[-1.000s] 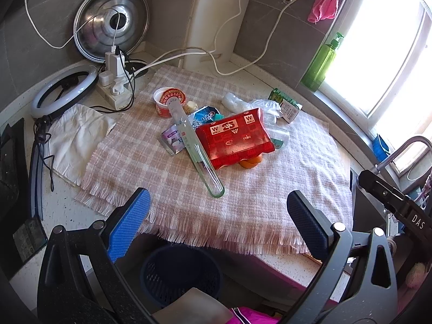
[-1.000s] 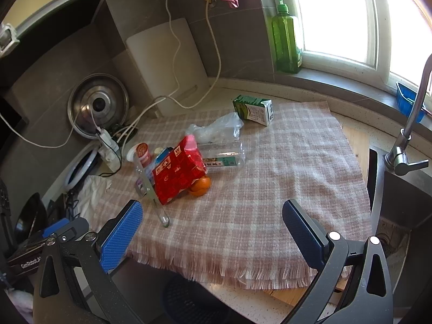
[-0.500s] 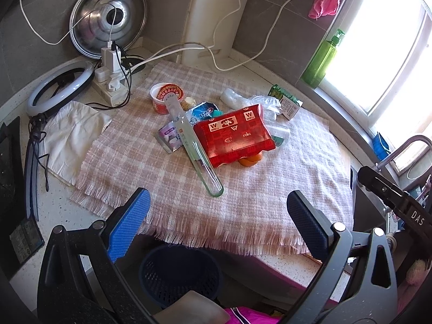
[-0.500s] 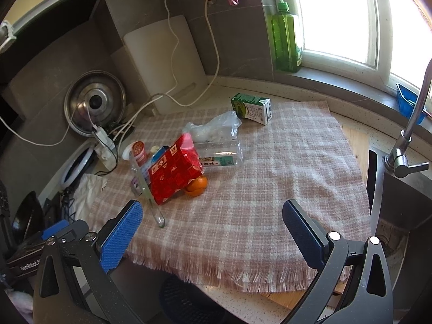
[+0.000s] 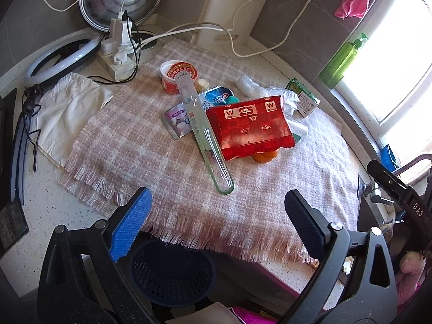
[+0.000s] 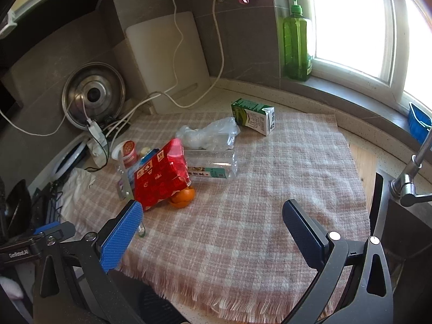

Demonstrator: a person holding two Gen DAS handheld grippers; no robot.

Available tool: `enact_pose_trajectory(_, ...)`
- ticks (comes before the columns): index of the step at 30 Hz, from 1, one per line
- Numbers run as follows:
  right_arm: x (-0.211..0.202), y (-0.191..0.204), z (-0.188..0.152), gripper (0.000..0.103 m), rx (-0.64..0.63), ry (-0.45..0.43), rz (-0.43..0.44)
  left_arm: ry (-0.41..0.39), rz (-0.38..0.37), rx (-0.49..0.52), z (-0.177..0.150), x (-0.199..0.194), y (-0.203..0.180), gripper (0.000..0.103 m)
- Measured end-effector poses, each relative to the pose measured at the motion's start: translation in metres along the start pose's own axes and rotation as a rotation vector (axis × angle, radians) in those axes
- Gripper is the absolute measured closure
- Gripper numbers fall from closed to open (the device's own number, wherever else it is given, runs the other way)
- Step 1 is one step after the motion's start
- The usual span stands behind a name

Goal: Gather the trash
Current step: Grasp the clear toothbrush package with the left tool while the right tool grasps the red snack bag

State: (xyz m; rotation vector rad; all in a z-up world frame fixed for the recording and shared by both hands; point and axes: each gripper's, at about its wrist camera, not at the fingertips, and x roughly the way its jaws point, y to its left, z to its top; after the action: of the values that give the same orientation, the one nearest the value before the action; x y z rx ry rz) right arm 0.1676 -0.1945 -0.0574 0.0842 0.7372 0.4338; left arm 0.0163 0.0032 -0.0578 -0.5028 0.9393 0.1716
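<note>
Both sets of fingers spread wide, nothing held. My left gripper (image 5: 216, 213) hangs over the near fringe of the checked cloth (image 5: 129, 145), my right gripper (image 6: 213, 232) likewise. All places below are relative to the red packet (image 5: 248, 129), mid-cloth.

Trash sits around it: clear tube (image 5: 205, 137) touching its left edge, rounded end toward me; orange peel (image 6: 183, 197) tucked under its near side; foil sachet (image 5: 178, 120) left of the tube; red-lidded cup (image 5: 176, 77) behind-left; flattened clear bottle (image 6: 213, 166) and crumpled plastic bag (image 6: 208, 135) behind-right; green carton (image 6: 253, 117) farthest back-right.

Dark mesh bin (image 5: 172, 272) is below the counter edge, near side (straight under my left fingers, handy).

Best first grab, I reckon: the tube. Close across its width near the round end, lift level so it doesn't drag the packet.

Readable: "W" twice on the packet; "DAS" and "GenRobot.AI" on the gripper bodies. Rest too small.
</note>
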Motion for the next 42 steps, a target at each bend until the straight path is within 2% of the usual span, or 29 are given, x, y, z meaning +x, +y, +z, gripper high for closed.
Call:
enact_pose_trajectory(5,0.028,-0.01,0.018,0.001,0.03,0.082,0.113,0.037,0.001,-0.023,0.006,0.022,0.001,0.022)
enact_pose_trajectory(9,0.05,-0.006,0.03,0.001,-0.008,0.113,0.162,0.054,-0.011,-0.049,0.014,0.041,0.002,0.024)
enact_pose_trajectory(14,0.081,0.002,0.042,0.01,-0.047,0.178,0.234,0.083,-0.029,-0.085,0.024,0.065,0.001,0.037)
enact_pose_trajectory(20,0.122,0.006,0.054,0.025,-0.034,0.27,0.335,0.118,-0.044,-0.154,0.035,0.095,0.008,0.039)
enact_pose_trajectory(29,0.172,0.008,0.057,0.03,0.011,0.369,0.384,0.15,-0.069,-0.258,0.049,0.129,0.027,0.041)
enact_pose_trajectory(34,0.19,0.007,0.056,0.031,0.062,0.408,0.42,0.168,-0.084,-0.286,0.057,0.144,0.033,0.049)
enact_pose_trajectory(37,0.197,0.009,0.055,0.036,0.066,0.424,0.427,0.167,-0.1,-0.305,0.06,0.153,0.037,0.05)
enact_pose_trajectory(39,0.2,0.011,0.054,0.039,0.06,0.431,0.424,0.163,-0.113,-0.306,0.063,0.157,0.036,0.058)
enact_pose_trajectory(42,0.204,0.013,0.052,0.052,0.057,0.452,0.429,0.155,-0.111,-0.299,0.067,0.16,0.032,0.067)
